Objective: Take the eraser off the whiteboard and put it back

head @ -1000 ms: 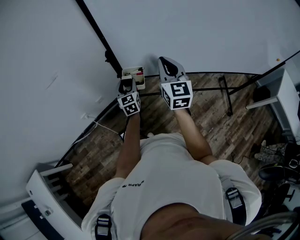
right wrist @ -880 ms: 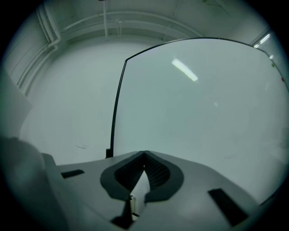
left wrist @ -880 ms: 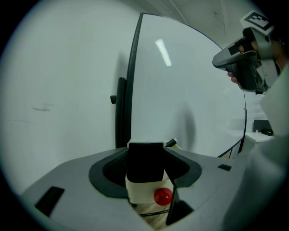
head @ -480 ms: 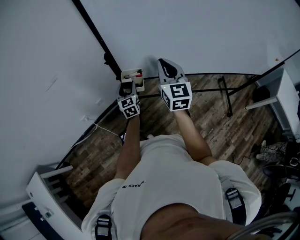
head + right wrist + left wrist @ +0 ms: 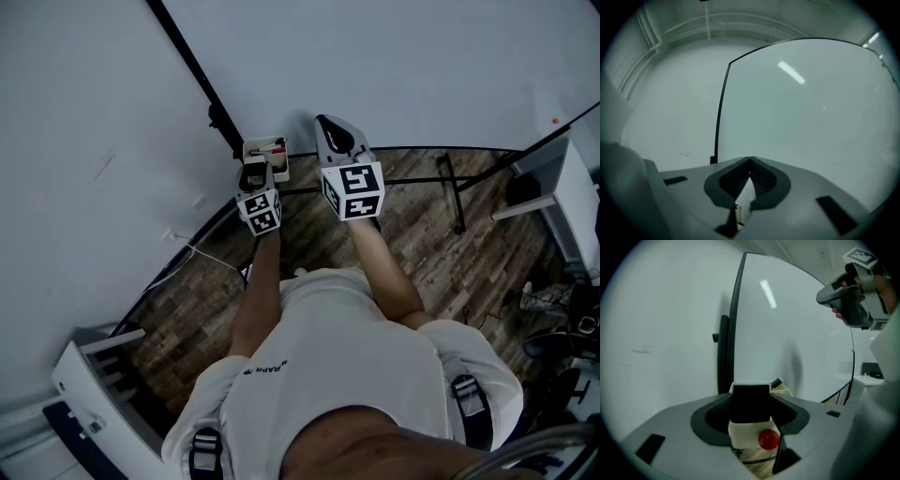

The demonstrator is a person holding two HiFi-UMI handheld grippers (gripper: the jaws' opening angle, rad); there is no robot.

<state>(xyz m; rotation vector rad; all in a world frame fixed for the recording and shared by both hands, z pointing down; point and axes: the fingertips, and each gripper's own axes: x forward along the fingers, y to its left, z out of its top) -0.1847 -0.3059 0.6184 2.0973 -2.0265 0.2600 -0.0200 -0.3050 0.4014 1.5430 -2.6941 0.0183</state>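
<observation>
The eraser (image 5: pixel 750 403) is held in the left tool (image 5: pixel 253 172), which is clenched on it. It is seen as a black block between the two jaws, with one jaw pressed on each side. It is held off the whiteboard (image 5: pixel 394 66), just in front of the board's black edge (image 5: pixel 192 61). A small white tray (image 5: pixel 284 167) is fixed by that edge, at about 1 o'clock from the left tool and very near it. In the tray a round red thing (image 5: pixel 768 439) is seen, and a dark tip (image 5: pixel 776 382) is poked out at the top. What these two things are cannot be told. The lower part of the eraser is hidden by the tool's grey body, and where the eraser ends and the tray begins is hard to make out. The right tool (image 5: pixel 330 127) is held at about 3 o'clock from the left tool, pointed at the whiteboard. Its jaws are clenched tip to tip, and nothing is held in them.
</observation>
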